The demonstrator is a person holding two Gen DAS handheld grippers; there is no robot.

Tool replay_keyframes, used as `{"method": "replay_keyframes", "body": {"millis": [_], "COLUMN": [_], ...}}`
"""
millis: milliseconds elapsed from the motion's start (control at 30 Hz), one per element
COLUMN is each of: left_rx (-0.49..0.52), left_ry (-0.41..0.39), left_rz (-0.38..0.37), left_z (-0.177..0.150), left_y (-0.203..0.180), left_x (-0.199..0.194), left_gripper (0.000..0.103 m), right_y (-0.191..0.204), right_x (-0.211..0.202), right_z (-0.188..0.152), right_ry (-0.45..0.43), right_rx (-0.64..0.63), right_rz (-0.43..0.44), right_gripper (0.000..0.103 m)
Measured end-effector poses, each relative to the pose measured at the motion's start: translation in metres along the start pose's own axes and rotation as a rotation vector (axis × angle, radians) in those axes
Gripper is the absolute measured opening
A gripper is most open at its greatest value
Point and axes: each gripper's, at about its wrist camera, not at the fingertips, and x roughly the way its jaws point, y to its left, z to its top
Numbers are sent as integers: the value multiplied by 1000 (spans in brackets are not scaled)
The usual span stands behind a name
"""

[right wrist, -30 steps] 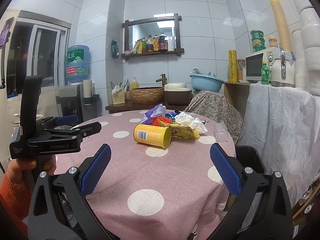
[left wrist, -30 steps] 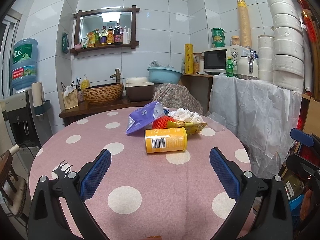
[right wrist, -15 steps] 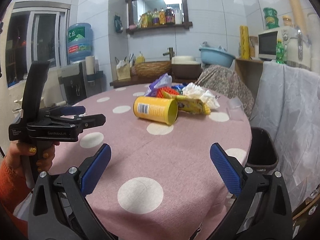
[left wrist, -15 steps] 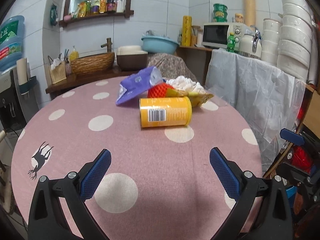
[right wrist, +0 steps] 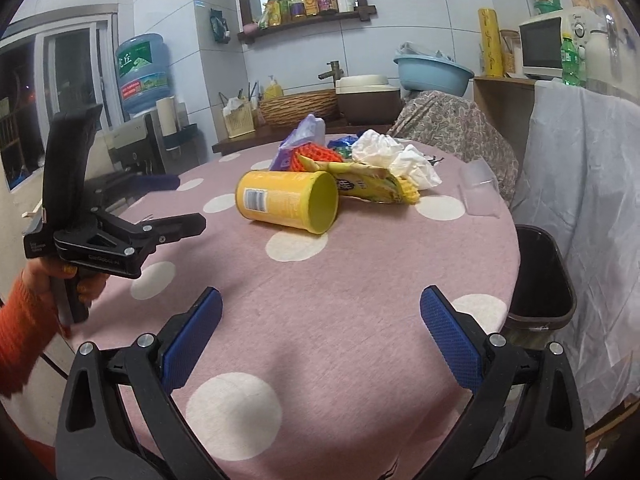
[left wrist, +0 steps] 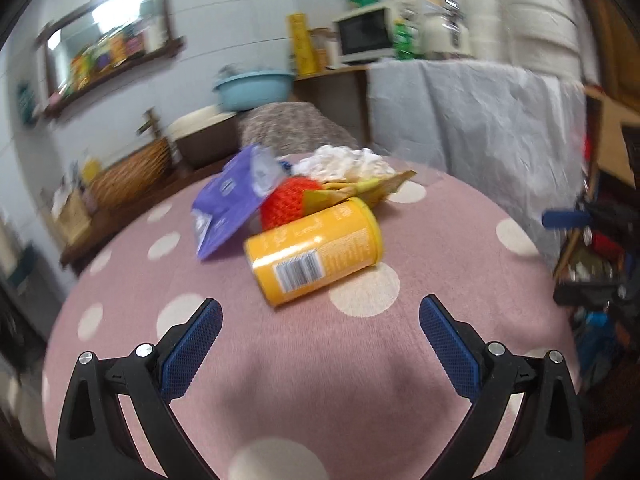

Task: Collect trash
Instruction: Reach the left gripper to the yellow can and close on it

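A pile of trash lies on the round pink polka-dot table (left wrist: 320,392). A yellow can (left wrist: 314,252) lies on its side, open end toward the right wrist view (right wrist: 288,200). Behind it are a purple bag (left wrist: 230,200), an orange net (left wrist: 286,204), a yellow snack wrapper (right wrist: 368,186) and crumpled white tissue (right wrist: 394,156). My left gripper (left wrist: 320,332) is open and empty, just short of the can. My right gripper (right wrist: 320,332) is open and empty, farther back over the table. The left gripper also shows in the right wrist view (right wrist: 168,204), held by a hand.
A dark trash bin (right wrist: 540,280) stands on the floor right of the table. A clear plastic piece (right wrist: 478,190) lies near the table's right edge. A covered chair (right wrist: 452,128), a counter with a basket (right wrist: 300,106) and a draped shelf (right wrist: 584,160) stand behind.
My left gripper has moved forward and tilted, closer to the yellow can; its view is blurred. My right gripper has moved closer over the table. Both stay open.
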Motion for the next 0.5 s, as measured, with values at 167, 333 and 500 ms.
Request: {"method": "replay_keyframes", "body": {"millis": [167,333,500], "left_rx": [278,442,556], "left_ry": [10,80,205], "left_rz": [-52,-168,-275], "left_z": [19,37,43], "left_y": [-2,0,-6], "left_x": [25,54,82], "left_gripper": [98,94,79], "right_y": [-10,-13,-13], "right_x": [6,14,16], "right_z": [2,-1,-3], "right_ry": [11,33,41], "right_rx": [23,47,54], "right_rz": [-13,-6,-8], "right_gripper": [98,98,98]}}
